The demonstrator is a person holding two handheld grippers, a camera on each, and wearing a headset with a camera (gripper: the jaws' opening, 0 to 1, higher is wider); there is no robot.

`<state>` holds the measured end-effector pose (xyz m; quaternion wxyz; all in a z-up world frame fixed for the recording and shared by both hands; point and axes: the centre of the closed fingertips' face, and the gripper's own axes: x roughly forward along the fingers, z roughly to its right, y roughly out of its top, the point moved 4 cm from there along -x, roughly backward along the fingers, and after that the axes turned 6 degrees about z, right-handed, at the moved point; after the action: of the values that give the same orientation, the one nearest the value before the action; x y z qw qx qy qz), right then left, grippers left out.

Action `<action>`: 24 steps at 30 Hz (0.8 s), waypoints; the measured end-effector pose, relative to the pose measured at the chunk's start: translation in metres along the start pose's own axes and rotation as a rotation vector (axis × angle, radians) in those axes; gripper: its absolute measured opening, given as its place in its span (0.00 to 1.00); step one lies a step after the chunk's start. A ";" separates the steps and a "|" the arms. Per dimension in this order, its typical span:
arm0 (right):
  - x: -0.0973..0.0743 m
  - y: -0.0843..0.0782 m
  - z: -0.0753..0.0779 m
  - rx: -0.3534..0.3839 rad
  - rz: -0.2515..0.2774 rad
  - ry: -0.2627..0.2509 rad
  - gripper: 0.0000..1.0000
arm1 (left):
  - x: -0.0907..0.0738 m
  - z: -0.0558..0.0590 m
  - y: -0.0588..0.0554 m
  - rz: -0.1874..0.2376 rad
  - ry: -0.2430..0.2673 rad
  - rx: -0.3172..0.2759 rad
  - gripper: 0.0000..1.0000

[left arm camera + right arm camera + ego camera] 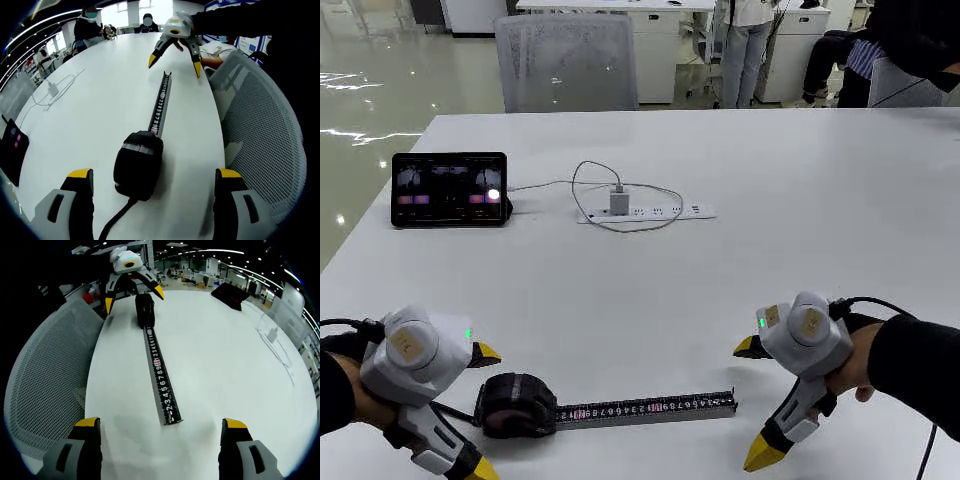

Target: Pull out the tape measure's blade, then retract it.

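A black tape measure case point(515, 405) lies on the white table point(720, 280) near its front edge. Its blade point(650, 408) is pulled out flat to the right. My left gripper point(484, 411) is open, its jaws standing either side of the case point(139, 162) without touching it. My right gripper point(752, 403) is open too, and the blade's end hook point(172, 420) lies just ahead of the gap between its jaws. In the left gripper view the blade point(160, 102) runs away toward the right gripper point(175, 66). The right gripper view has the left gripper point(134, 299) over the case point(145, 307).
A tablet point(450, 188) with a lit screen stands at the left. A power strip point(645, 212) with a charger and looped cable lies mid-table. A grey chair point(568, 62) stands behind the far edge, with people beyond. A mesh chair point(265, 125) is beside the near edge.
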<state>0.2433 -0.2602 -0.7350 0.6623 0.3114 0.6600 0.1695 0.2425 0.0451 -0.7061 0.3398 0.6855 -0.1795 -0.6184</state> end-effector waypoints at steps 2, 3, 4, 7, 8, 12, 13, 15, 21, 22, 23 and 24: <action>0.000 -0.001 -0.001 0.015 0.012 -0.008 0.99 | 0.000 -0.002 0.000 0.041 0.016 -0.058 0.99; 0.000 -0.001 -0.001 0.020 0.013 -0.012 0.99 | -0.001 -0.002 -0.001 0.048 0.017 -0.068 0.99; 0.000 -0.002 -0.001 0.022 0.015 -0.018 0.99 | -0.002 -0.002 -0.002 0.050 0.020 -0.072 0.99; -0.001 -0.002 -0.001 0.049 0.037 -0.034 0.99 | -0.002 -0.001 -0.008 0.038 0.043 -0.105 0.99; -0.002 -0.002 0.000 0.056 0.045 -0.044 0.99 | -0.003 -0.001 -0.009 0.045 0.053 -0.112 0.99; -0.007 0.000 0.003 0.140 0.116 -0.094 0.99 | -0.006 -0.005 -0.006 0.111 0.135 -0.157 0.99; -0.008 0.000 0.004 0.134 0.125 -0.102 0.99 | -0.007 -0.005 -0.005 0.137 0.149 -0.161 0.99; -0.012 -0.004 0.010 0.123 0.129 -0.169 0.99 | -0.009 -0.004 -0.006 0.157 0.173 -0.179 0.99; -0.018 -0.013 0.011 0.190 0.190 -0.224 0.99 | -0.025 -0.010 0.009 0.344 0.303 -0.181 0.99; -0.020 -0.015 0.013 0.209 0.217 -0.255 0.99 | -0.027 -0.013 0.003 0.305 0.330 -0.201 0.99; -0.021 -0.016 0.014 0.213 0.228 -0.272 0.99 | -0.029 -0.014 0.001 0.297 0.349 -0.212 0.99; -0.023 -0.019 0.014 0.218 0.232 -0.288 0.99 | -0.031 -0.016 0.001 0.315 0.370 -0.215 0.99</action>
<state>0.2518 -0.2912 -0.7301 0.6882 0.4760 0.5329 0.1258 0.2531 0.0687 -0.6832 0.5298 0.7104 -0.1523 -0.4376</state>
